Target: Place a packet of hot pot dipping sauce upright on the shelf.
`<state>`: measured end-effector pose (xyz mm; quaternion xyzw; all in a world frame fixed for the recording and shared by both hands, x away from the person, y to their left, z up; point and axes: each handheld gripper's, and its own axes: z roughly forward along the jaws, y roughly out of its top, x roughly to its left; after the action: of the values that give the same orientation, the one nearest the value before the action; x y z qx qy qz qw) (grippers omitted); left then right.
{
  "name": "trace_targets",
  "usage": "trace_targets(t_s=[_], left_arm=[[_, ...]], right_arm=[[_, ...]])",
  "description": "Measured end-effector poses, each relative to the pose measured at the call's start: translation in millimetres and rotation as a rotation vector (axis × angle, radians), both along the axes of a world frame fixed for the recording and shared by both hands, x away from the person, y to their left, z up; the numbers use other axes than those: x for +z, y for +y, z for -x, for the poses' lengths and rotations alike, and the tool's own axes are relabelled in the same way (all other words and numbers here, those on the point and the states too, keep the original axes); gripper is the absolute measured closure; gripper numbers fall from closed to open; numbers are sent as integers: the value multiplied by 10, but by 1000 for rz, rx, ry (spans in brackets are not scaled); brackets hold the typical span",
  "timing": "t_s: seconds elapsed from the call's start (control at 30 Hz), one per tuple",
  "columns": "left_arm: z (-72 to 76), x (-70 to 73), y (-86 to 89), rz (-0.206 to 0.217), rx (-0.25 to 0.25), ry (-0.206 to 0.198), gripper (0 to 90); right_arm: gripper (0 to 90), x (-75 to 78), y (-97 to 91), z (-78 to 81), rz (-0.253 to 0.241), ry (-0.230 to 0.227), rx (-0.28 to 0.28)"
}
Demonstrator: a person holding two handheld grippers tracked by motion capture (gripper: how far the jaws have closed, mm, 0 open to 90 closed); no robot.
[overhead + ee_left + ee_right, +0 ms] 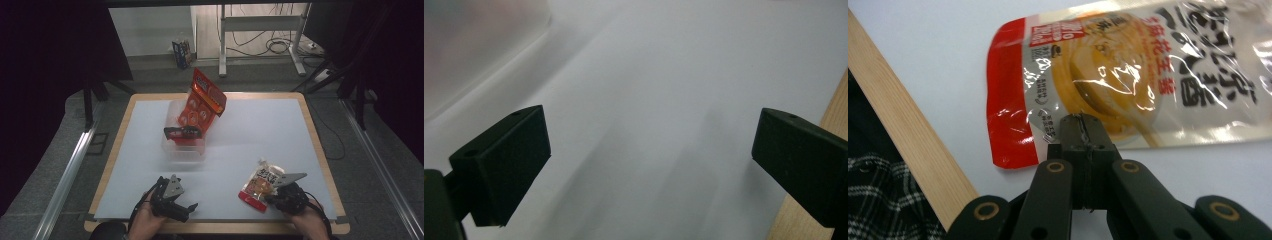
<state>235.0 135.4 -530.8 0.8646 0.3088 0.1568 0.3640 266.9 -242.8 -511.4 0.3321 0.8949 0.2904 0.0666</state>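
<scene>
- High view: a sauce pouch lies flat on the white table near the front edge, and the right gripper is set at the pouch's edge nearest the hand, presumably so that it can be lifted by its rim. A clear plastic bin stands near the table's middle with a red snack bag leaning out of it, which suggests the bin is where packets are collected. The left gripper is kept low at the front edge, well apart from both packets.
- Left gripper view: the jaws are spread wide with nothing between them, bare table lying beyond; the tool seems parked, out of the way.
- Right gripper view: the jaws are seen pressed together at the pouch's lower edge, apparently pinching the thin film there; the rest of the pouch rests on the table.
</scene>
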Motion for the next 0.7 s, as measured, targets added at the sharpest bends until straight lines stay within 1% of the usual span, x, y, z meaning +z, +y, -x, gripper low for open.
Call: trace_targets(t_s=[0.2,0.33,0.43,0.47,0.57,0.6,0.63,0.7], left_arm=[[-6,-2,-8,3,0,6,22],[-9,-3,-25,5,-5,14,22],[-8,3,-32,19,-10,27,29],[-9,6,-35,25,-14,33,33],[-15,9,-66,30,-35,50,39],[-16,13,-83,30,-48,55,39],[-21,23,-104,35,-68,62,39],[-25,42,-152,39,-83,69,41]], right_arm=[[886,-34,147,-39,-38,7,26],[887,-41,245,-67,-41,-4,37],[881,-36,257,-63,-37,-7,39],[864,-35,253,-63,-37,-5,40],[771,-2,233,-45,-35,-10,43],[728,14,223,-30,-37,-17,41],[701,29,212,-17,-31,-35,33],[656,53,173,-6,-26,-55,20]])
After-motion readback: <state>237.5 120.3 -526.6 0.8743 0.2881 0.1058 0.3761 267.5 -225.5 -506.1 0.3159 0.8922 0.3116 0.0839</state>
